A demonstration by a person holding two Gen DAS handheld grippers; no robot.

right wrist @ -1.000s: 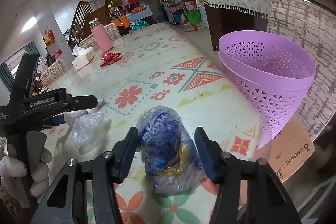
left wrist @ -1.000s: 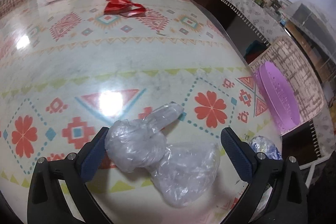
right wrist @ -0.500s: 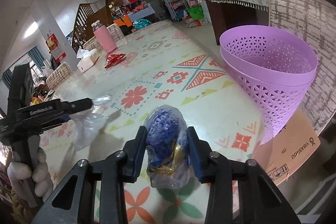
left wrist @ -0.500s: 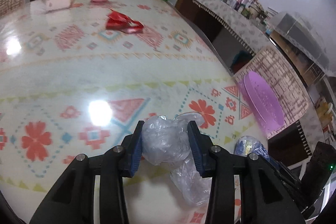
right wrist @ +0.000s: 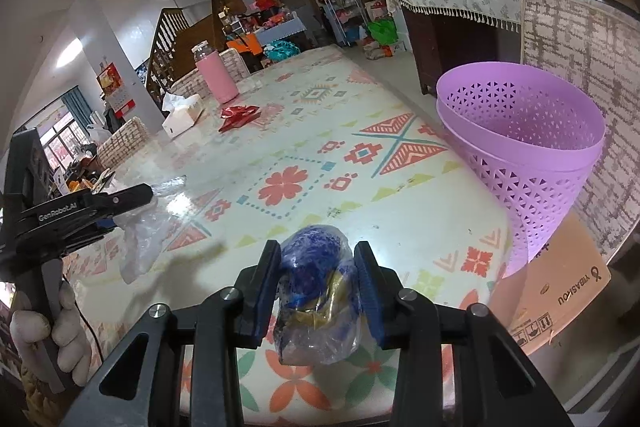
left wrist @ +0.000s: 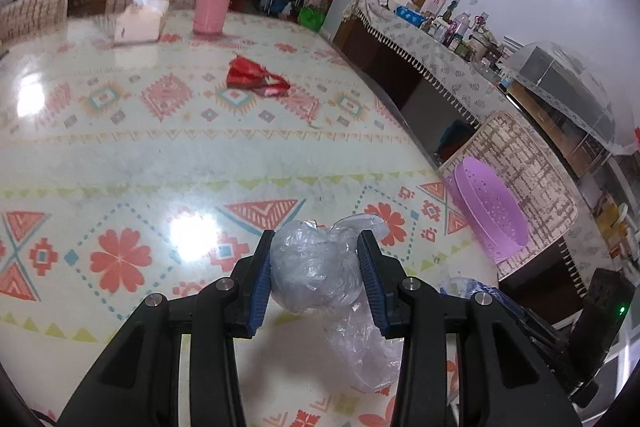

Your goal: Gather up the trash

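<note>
My left gripper (left wrist: 316, 277) pinching clear bag (left wrist: 316, 273), right gripper (right wrist: 316, 291) pinching blue wrapper (right wrist: 316, 291). Pickup done; next carry both right, over purple basket (right wrist: 532, 163), release.

The left hand-held gripper (left wrist: 316, 273) tilts downward, its blue pads pressed against a clear plastic wad (left wrist: 314, 269). The right hand-held gripper (right wrist: 318, 287) tilts likewise, clamped on a blue wrapper bundle (right wrist: 316, 291). A gloved hand (right wrist: 60, 335) grips the left handle.
</note>
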